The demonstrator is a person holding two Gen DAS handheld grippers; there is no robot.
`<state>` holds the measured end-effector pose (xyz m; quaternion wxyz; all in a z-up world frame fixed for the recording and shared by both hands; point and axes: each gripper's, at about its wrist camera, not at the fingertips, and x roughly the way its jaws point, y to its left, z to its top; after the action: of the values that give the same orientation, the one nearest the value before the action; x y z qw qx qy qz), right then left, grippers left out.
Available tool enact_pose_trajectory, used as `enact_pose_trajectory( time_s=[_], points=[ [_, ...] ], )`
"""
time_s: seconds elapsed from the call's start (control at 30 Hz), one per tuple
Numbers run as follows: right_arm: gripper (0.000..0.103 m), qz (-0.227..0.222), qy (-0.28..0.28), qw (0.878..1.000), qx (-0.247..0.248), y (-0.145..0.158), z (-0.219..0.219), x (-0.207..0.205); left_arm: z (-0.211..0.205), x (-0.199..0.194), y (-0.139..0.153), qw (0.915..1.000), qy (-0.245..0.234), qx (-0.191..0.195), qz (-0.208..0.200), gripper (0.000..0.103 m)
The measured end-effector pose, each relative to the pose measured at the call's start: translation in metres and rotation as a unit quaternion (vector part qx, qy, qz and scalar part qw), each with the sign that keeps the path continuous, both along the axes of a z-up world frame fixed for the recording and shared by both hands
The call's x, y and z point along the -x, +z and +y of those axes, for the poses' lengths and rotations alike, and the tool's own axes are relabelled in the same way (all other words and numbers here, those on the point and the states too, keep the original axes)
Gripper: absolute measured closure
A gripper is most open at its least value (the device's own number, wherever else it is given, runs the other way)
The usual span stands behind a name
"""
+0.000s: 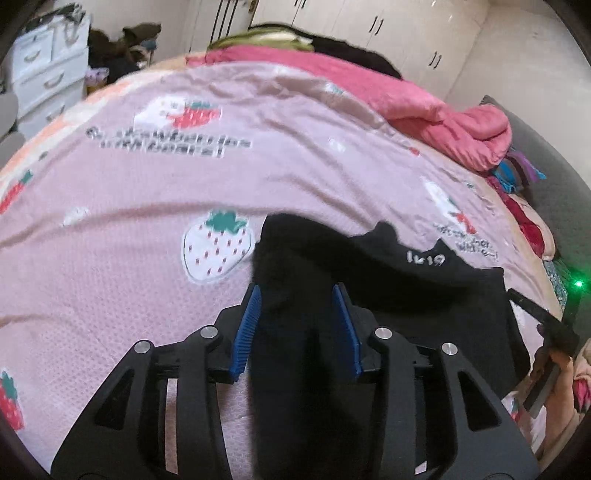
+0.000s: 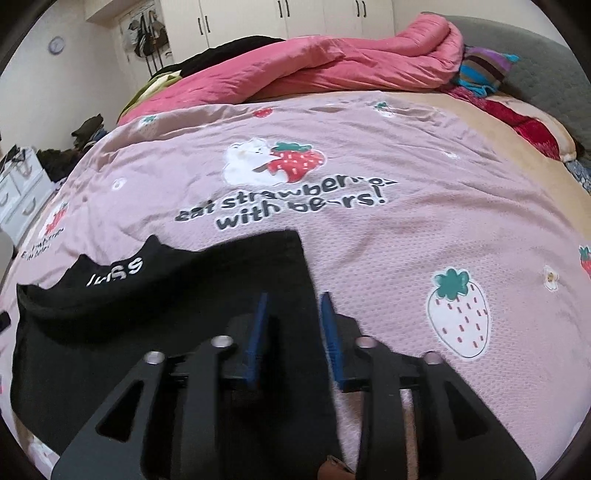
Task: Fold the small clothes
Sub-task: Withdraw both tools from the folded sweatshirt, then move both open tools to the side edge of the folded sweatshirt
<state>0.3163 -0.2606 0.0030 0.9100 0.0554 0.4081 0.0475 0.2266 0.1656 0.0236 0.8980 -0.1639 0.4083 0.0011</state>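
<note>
A small black garment (image 1: 406, 280) with white lettering lies on the pink strawberry bedspread (image 1: 147, 221). In the left wrist view my left gripper (image 1: 297, 295) is open, its blue pads either side of the garment's left edge. In the right wrist view the garment (image 2: 147, 295) lies at lower left, and my right gripper (image 2: 293, 299) is open with its blue pads over the garment's right edge. Neither gripper is closed on the cloth. The other gripper shows at the right edge of the left wrist view (image 1: 546, 332).
A rolled pink quilt (image 2: 332, 62) lies along the far side of the bed, with a striped cloth (image 2: 484, 70) and a red item (image 2: 532, 133) at the right. White drawers (image 1: 48, 74) stand beside the bed. Wardrobes (image 2: 295, 14) line the wall.
</note>
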Motion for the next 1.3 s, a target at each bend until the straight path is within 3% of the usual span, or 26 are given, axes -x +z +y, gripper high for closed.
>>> enact_pose_trajectory(
  time_s=[0.3,0.37,0.4,0.43,0.6,0.77,0.83,1.1,1.23,1.3],
  points=[
    [0.062,0.022,-0.005,1.0,-0.016,-0.013,-0.003,-0.014,-0.003,-0.012,-0.02,0.9998,-0.005,0.002,0.018,0.062],
    [0.091,0.021,0.005,0.999,-0.026,-0.013,-0.003,-0.014,-0.004,-0.015,-0.022,0.9997,-0.007,0.0,0.022,0.066],
    [0.093,0.021,0.007,0.999,-0.026,-0.012,-0.002,-0.014,-0.005,-0.015,-0.023,0.9997,-0.006,-0.005,0.024,0.079],
    [0.096,0.019,0.011,0.999,-0.026,-0.012,-0.001,-0.013,-0.007,-0.016,-0.024,0.9995,-0.006,-0.016,0.025,0.085],
    [0.097,-0.014,0.006,0.999,-0.032,0.004,-0.005,-0.005,-0.007,-0.012,-0.014,0.9997,-0.008,-0.022,0.009,0.1],
    [0.097,-0.066,0.0,0.996,-0.051,0.03,-0.009,0.0,-0.01,-0.003,0.014,0.9986,-0.02,-0.034,-0.036,0.1],
    [0.097,-0.077,0.005,0.996,-0.034,0.032,-0.002,-0.004,-0.009,-0.004,0.018,0.9981,-0.013,-0.042,-0.044,0.1],
    [0.097,-0.03,-0.001,0.999,0.025,-0.007,0.01,-0.017,0.001,-0.018,-0.022,0.9991,0.002,-0.039,0.017,0.099],
    [0.096,-0.024,-0.005,0.999,0.03,-0.012,0.008,-0.014,-0.003,-0.014,-0.024,0.9983,-0.001,-0.055,0.016,0.095],
    [0.089,-0.022,-0.01,0.999,0.028,-0.011,0.006,-0.011,-0.004,-0.012,-0.021,0.9984,0.0,-0.055,0.016,0.091]
  ],
)
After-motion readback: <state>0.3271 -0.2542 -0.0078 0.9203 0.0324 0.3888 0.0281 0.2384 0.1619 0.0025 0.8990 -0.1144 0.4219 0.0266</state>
